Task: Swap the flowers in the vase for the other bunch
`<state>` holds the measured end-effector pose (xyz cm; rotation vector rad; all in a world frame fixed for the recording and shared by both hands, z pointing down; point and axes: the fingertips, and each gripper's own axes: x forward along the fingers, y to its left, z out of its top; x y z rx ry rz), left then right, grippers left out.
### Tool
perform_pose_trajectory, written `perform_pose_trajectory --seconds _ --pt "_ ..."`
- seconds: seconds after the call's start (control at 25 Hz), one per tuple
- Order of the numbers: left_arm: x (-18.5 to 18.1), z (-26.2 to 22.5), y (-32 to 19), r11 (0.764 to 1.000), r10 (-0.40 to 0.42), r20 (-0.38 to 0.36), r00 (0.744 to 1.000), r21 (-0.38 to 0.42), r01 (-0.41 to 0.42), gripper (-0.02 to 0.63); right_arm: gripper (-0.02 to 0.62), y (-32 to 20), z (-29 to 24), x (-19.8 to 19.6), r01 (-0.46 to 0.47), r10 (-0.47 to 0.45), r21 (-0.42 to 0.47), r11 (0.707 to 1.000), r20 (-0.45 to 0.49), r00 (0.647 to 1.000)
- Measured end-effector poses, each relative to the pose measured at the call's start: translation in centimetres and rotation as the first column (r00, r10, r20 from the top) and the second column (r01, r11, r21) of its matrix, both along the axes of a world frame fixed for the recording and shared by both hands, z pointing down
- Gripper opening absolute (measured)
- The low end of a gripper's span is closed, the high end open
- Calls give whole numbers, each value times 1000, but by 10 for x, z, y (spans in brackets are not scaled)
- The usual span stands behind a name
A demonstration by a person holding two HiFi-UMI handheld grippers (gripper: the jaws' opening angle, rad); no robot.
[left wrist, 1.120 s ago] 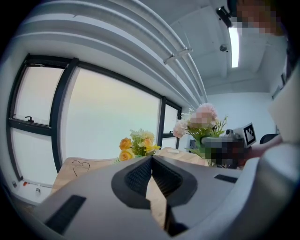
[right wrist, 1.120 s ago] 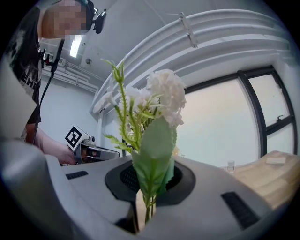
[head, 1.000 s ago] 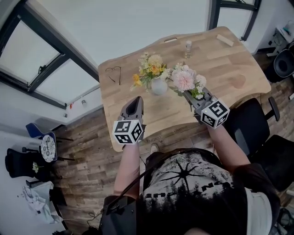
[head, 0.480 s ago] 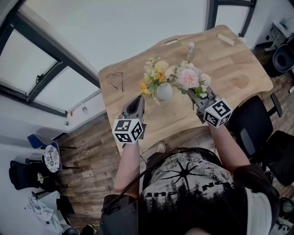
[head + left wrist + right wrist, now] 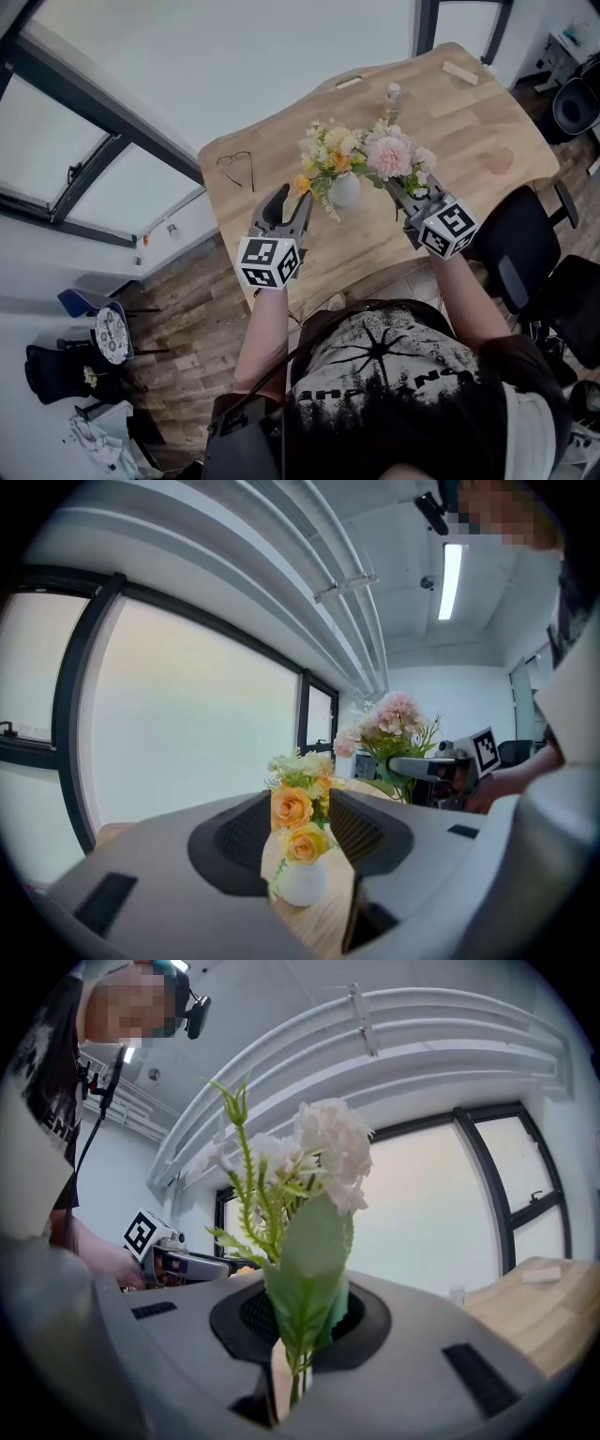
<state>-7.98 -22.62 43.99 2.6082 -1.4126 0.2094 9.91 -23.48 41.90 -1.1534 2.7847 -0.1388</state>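
1. Left gripper point(image 5: 292, 201): the jaws were pressed together a second ago. They are now opening, with nothing between the pads. The gripper has also drawn in across the table point(image 5: 469, 131) toward the vase. This reads as preparation to take out the old flowers.
2. Yellow bunch point(image 5: 328, 152) in the white vase point(image 5: 345, 191): it stands upright near the table's middle, just ahead of the left gripper's tips. In the left gripper view both sit framed in the gap between the jaws, but farther on and untouched. The bunch is still in the vase, so the removal step is not yet done.
3. Pink bunch point(image 5: 392, 157): as before, it is held up just right of the vase. Its blooms sit close beside the yellow ones; whether they touch cannot be told. It appears to be waiting for the vase to be emptied.
4. Right gripper point(image 5: 405, 199): clenched on the pink bunch's stems and leaf, as the right gripper view shows.
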Motion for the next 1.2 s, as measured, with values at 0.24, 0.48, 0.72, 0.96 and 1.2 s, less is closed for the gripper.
perform_pose_trajectory --seconds 0.24,0.48,0.72,0.96,1.2 --pt "9 11 -16 999 17 0 1000 -40 -17 303 40 0 -1 -1 -15 16 5 1000 -15 1000" --pt "17 23 -31 995 34 -47 998 -93 -38 308 40 0 3 8 -42 42 0 999 -14 999" --pt "21 26 -37 995 42 -46 998 -87 -45 307 40 1 4 16 -77 77 -14 997 -33 997" --pt "18 26 -38 997 28 -27 999 -71 -30 259 40 5 7 21 -89 89 -10 996 -34 995" --pt "17 26 -37 998 13 -18 1000 -64 -15 112 40 10 5 19 -87 87 -9 996 -44 995"
